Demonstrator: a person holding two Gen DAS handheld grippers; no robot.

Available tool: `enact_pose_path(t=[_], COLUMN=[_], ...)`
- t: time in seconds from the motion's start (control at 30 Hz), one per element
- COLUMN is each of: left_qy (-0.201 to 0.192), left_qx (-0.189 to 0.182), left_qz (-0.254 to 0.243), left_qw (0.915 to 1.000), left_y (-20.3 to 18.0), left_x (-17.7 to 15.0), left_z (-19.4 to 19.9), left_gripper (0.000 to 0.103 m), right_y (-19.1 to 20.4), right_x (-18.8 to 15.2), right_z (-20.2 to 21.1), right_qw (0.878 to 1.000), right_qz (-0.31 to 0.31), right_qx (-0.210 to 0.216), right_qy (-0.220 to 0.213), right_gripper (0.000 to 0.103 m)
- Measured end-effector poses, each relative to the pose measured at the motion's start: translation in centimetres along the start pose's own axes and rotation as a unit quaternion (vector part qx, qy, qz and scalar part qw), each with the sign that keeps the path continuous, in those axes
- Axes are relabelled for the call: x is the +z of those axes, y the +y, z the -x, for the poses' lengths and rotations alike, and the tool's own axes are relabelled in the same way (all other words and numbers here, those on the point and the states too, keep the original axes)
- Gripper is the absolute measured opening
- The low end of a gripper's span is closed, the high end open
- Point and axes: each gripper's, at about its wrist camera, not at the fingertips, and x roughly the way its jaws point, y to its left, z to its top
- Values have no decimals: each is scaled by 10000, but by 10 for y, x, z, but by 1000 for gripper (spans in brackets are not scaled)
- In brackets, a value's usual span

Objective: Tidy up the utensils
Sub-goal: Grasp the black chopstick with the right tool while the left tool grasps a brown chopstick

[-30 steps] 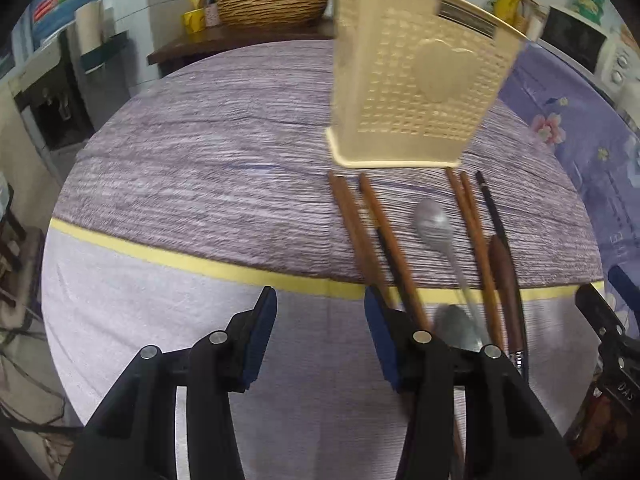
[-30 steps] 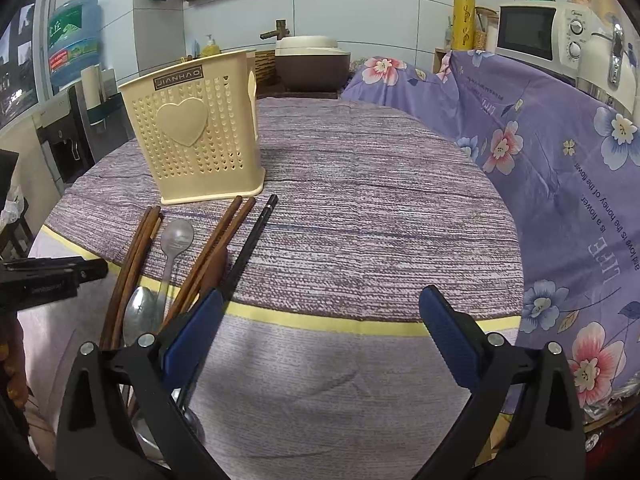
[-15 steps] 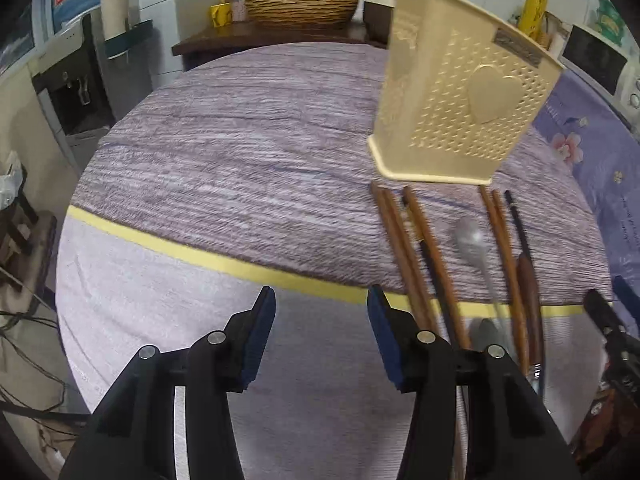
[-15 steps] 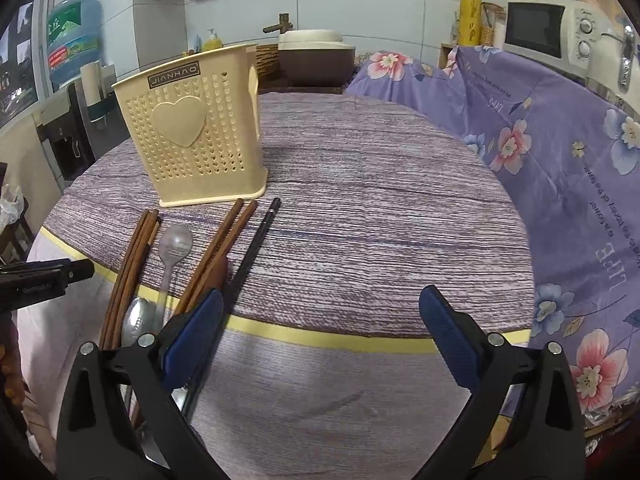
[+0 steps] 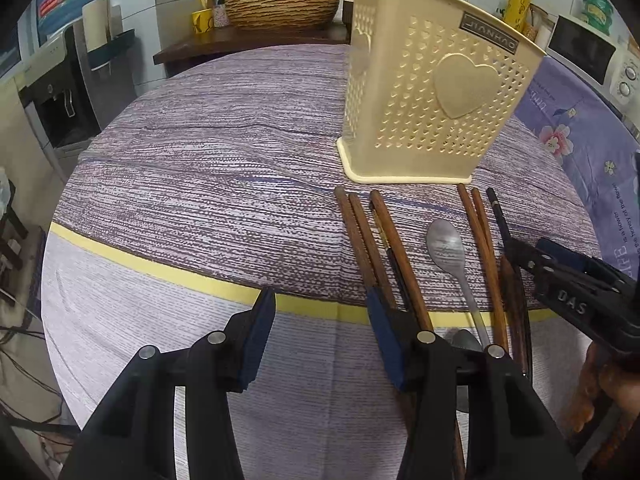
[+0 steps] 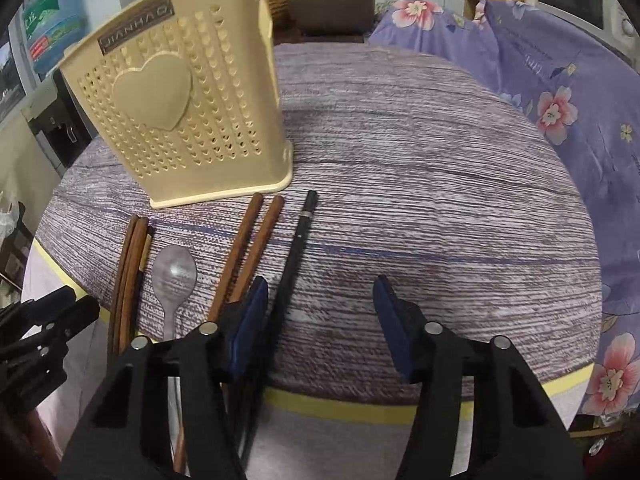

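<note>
A cream perforated utensil holder (image 5: 432, 108) with a heart stands upright on the round table; it also shows in the right wrist view (image 6: 184, 120). In front of it lie brown chopsticks (image 5: 368, 240), a metal spoon (image 5: 446, 246), another brown pair (image 5: 480, 236) and a black chopstick (image 5: 498, 216). In the right wrist view the spoon (image 6: 174, 276), the brown pair (image 6: 248, 248) and the black chopstick (image 6: 294, 256) lie the same way. My left gripper (image 5: 320, 332) is open and empty, just left of the utensils. My right gripper (image 6: 318, 320) is open and empty, just right of the black chopstick.
The table wears a purple striped cloth (image 5: 224, 168) with a yellow band (image 5: 160, 270). A purple floral cloth (image 6: 560, 92) covers things at the right. A wicker basket (image 5: 280, 10) and counter stand behind the table.
My right gripper has moved forward and down toward the black chopstick, and its jaws have narrowed. My left gripper has shifted left and then back toward the utensils, still open.
</note>
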Motion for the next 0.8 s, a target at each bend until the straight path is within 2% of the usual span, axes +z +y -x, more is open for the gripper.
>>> enact_pose_path(t=[0.03, 0.2, 0.23, 0.33, 0.57, 0.63, 0.8], left_qy=[15, 57, 60, 77, 75, 51, 123], left_qx=[-17, -22, -21, 10, 68, 184, 269], left_qz=[10, -111, -126, -138, -102, -173, -223], left_qw=[10000, 9999, 9999, 9999, 9999, 9997, 9993], left_y=[0, -8, -9, -10, -10, -13, -14], left_x=[0, 0, -1, -1, 0, 3, 5], left_z=[-1, -5, -6, -8, -9, -11, -13], left_gripper=[49, 49, 49, 49, 49, 49, 50], right_y=[4, 1, -4, -22, -20, -21, -20], right_x=[1, 1, 1, 3, 12, 14, 9], right_z=[-1, -2, -1, 0, -7, -8, -3], right_qw=[9999, 9995, 9995, 10000, 9999, 9999, 9999], right_qz=[71, 263, 241, 5, -79, -110, -155], right_qx=[-99, -169, -202, -53, -38, -6, 69], right_qy=[3, 0, 0, 51, 50, 42, -18], right_gripper=[46, 35, 30, 23, 23, 23, 23])
